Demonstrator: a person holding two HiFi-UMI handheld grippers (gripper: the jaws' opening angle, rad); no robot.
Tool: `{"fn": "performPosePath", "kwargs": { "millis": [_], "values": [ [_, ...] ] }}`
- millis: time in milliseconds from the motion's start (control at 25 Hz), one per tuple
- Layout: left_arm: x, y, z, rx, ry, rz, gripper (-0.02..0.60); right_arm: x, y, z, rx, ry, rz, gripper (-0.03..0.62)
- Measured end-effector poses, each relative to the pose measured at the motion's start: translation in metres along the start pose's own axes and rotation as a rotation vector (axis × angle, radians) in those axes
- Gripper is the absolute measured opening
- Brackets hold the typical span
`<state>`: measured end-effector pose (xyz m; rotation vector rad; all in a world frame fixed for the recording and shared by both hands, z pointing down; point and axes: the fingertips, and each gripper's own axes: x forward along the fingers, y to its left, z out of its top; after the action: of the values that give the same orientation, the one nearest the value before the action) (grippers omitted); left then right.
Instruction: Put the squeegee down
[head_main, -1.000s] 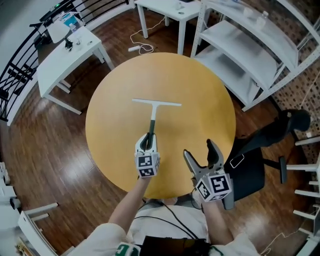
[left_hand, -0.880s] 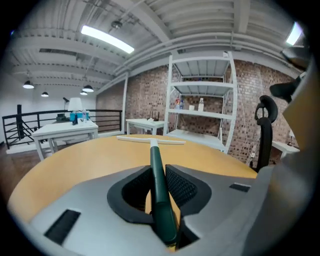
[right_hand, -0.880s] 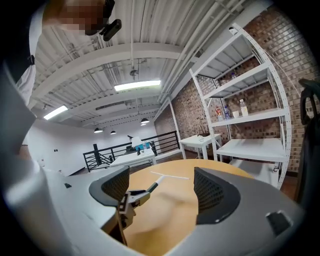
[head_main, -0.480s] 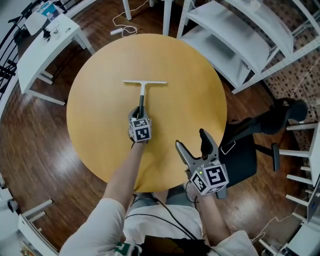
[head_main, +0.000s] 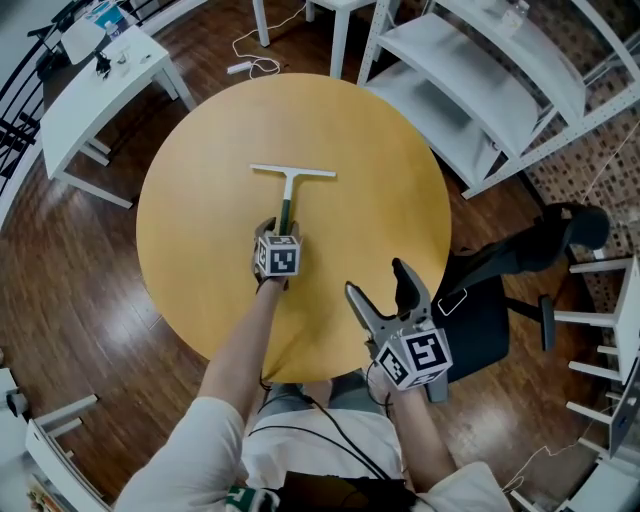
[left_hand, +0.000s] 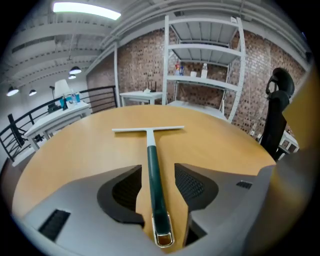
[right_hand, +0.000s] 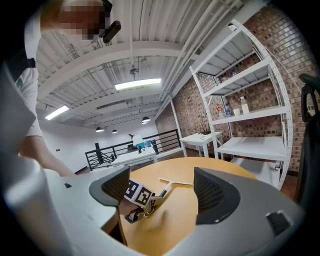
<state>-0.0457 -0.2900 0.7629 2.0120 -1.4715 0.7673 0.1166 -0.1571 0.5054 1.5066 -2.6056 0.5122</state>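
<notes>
The main risk is sitting in the release. The left gripper (head_main: 277, 232) is opening its jaws around the dark handle of the squeegee (head_main: 287, 195), and the pads are standing clear of the handle on both sides. If the gripper is drawn back or lifted at a slant before the gap is wide enough, one pad is likely to be catching the metal loop at the handle's end and dragging or swinging the tool across the counter (head_main: 200, 250). The squeegee appears to be lying flat near the middle of the counter, its white blade pointing toward the far edge and its handle end toward the near edge, so it is not threatening to slide off. The left arm is reaching out over the near edge, nearly straight, with the gripper tilting down onto the handle end and its marker cube facing up. The right gripper (head_main: 377, 280) is hovering over the counter's near right edge, pointing forward, jaws standing wide apart with nothing between them.
</notes>
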Motion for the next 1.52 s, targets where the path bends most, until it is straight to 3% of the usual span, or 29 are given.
{"fn": "performPosePath", "kwargs": {
  "millis": [40,280,520,640,840,1040,1240,1520],
  "values": [
    [-0.010,-0.002,0.009,-0.005,-0.029,-0.017,0.215,-0.001,0.001,0.003,-0.003,-0.009,0.004,0.413],
    [-0.103,0.004,0.069,-0.007,-0.285,-0.058,0.234,-0.009,0.016,0.032,-0.037,-0.097,0.046,0.414],
    [-0.247,0.008,0.114,0.016,-0.542,-0.061,0.278,-0.020,0.043,0.070,-0.074,-0.203,0.102,0.414],
    [-0.320,0.009,0.126,0.041,-0.653,-0.058,0.281,-0.025,0.059,0.088,-0.113,-0.265,0.122,0.421],
    [-0.416,0.008,0.117,0.063,-0.809,-0.051,0.347,-0.048,0.085,0.111,-0.166,-0.352,0.138,0.440],
    [-0.464,0.008,0.094,0.127,-0.863,0.033,0.379,-0.061,0.101,0.114,-0.213,-0.369,0.164,0.439],
    [-0.478,0.028,0.072,0.045,-0.893,0.094,0.379,-0.064,0.115,0.105,-0.216,-0.332,0.180,0.425],
    [-0.490,0.023,0.073,0.053,-0.911,0.084,0.379,-0.062,0.131,0.086,-0.245,-0.293,0.216,0.422]
  ]
}}
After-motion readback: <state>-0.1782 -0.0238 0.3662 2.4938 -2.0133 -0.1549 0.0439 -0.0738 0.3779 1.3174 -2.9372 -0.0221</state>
